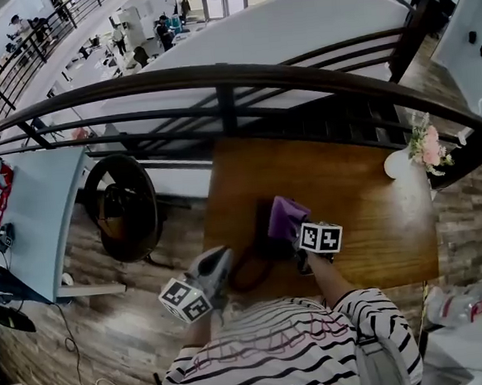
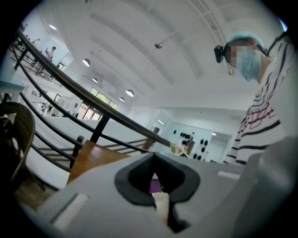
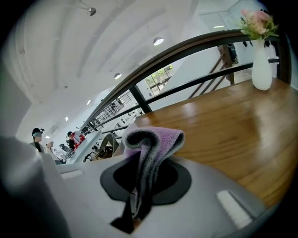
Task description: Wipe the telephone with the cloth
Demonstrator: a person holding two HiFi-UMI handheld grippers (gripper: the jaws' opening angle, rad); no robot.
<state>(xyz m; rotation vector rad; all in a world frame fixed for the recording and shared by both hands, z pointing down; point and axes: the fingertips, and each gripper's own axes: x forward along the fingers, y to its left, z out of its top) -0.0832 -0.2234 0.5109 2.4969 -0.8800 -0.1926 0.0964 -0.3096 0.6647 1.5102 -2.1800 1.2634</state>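
Right tool [image 3: 135, 208] clamped on folded purple cloth [image 3: 156, 139] above wooden tabletop [image 3: 233, 125]; left tool [image 2: 162, 204] jaws together, near tabletop corner.

My head camera looks steeply down on the bench [image 1: 366, 194]. My two gripper views sit low, right behind my jaws, angled upward. All three share the bench and railing [image 1: 215, 77].

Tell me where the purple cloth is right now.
In the head view the purple cloth hangs just right of centre over the near half of the wooden table. The right gripper view shows it pinched in the right gripper's jaws.
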